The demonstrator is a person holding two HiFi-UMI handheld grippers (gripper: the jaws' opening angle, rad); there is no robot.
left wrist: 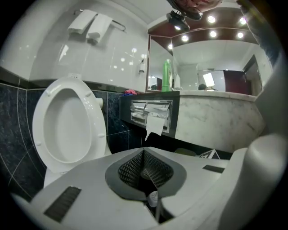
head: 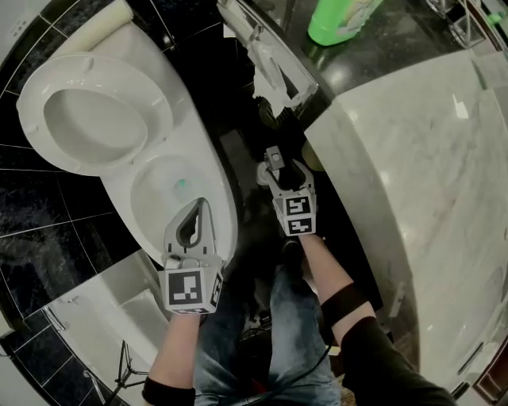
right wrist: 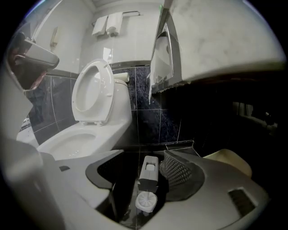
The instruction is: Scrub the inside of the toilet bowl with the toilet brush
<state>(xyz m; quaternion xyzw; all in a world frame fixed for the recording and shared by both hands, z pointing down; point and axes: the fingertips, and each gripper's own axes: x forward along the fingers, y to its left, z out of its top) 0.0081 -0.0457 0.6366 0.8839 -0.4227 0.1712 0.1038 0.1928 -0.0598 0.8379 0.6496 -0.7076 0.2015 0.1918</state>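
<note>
The white toilet point(head: 127, 198) stands at the left with its seat and lid point(head: 95, 119) raised; the bowl holds a little greenish water. My left gripper point(head: 193, 208) hovers over the bowl's near rim, shut and empty. My right gripper point(head: 276, 162) is low in the dark gap between toilet and vanity. In the right gripper view its jaws point(right wrist: 144, 177) stand open. Below and between them, on the dark floor, is a grey box-shaped brush holder point(right wrist: 148, 173), with the white round brush head point(right wrist: 146, 201) just in front of it. Neither pad touches them.
A marble vanity point(head: 413, 158) fills the right side, with a green bottle point(head: 341, 20) on it. A toilet-paper holder point(head: 266, 67) with a hanging sheet is set in its end wall. A white fixture point(head: 103, 309) lies at lower left. The person's jeans-clad legs point(head: 278, 333) stand behind the grippers.
</note>
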